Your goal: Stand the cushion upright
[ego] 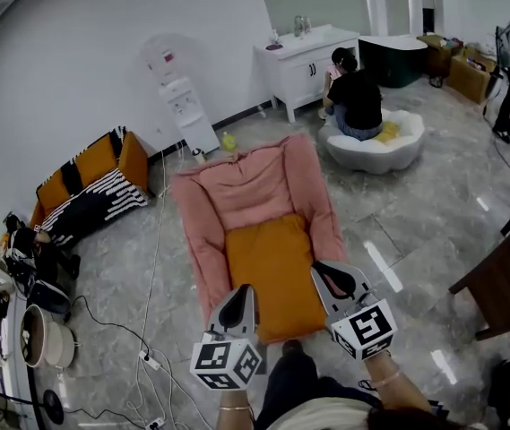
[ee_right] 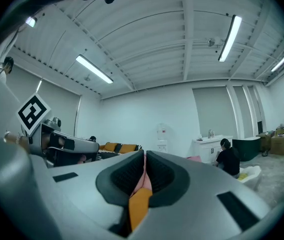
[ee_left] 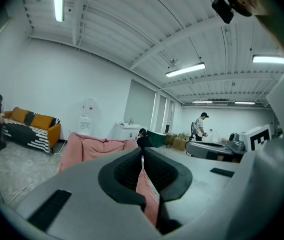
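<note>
Cushion (ego: 272,258), pink and orange, lies flat on the floor (ego: 416,204), probably soft, floppy and bulky, so its near edge suits lifting, where left tongs (ego: 240,291) and right tongs (ego: 323,269) each pinch fabric.

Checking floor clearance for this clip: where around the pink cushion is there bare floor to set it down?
Widest free patch: grey floor right of the pink cushion, bordered by the white seat and brown table. Left side, toward the striped sofa, is narrower and crossed by cables; lower left is crowded.
</note>
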Demonstrator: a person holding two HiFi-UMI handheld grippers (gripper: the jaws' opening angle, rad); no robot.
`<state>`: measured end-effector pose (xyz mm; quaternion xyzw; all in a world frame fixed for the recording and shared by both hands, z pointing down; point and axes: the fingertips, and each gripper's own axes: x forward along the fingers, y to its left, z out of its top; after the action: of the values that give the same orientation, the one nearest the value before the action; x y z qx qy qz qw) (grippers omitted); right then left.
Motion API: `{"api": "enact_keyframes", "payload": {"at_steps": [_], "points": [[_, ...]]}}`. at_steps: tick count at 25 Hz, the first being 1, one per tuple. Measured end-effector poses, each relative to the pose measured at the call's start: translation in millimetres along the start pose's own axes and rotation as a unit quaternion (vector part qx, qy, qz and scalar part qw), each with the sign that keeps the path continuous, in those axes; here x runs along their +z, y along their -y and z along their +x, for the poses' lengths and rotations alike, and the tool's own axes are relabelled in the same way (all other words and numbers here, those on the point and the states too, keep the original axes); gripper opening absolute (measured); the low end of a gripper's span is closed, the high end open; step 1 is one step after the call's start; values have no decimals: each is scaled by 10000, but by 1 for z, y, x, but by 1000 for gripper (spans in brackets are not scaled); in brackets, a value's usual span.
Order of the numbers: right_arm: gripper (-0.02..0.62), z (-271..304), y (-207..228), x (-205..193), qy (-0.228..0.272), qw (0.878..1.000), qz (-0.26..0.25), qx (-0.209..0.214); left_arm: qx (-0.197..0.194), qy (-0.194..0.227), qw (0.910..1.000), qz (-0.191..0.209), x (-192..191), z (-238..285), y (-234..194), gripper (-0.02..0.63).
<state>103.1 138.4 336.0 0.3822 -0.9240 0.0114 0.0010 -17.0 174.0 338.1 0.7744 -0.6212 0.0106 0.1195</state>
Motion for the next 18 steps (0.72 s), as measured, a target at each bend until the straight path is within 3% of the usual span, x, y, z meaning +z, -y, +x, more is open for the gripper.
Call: {"api": "enact_keyframes", "payload": {"at_steps": [14,18], "points": [[14,146,-1,-16,-239,9995,66,-188,-272,-330,9990,-145,8,75,-132,26],[20,185,0,-21,-352,9990,19,-274,-320,-430,9983,-244,9,97,-171,75]]}}
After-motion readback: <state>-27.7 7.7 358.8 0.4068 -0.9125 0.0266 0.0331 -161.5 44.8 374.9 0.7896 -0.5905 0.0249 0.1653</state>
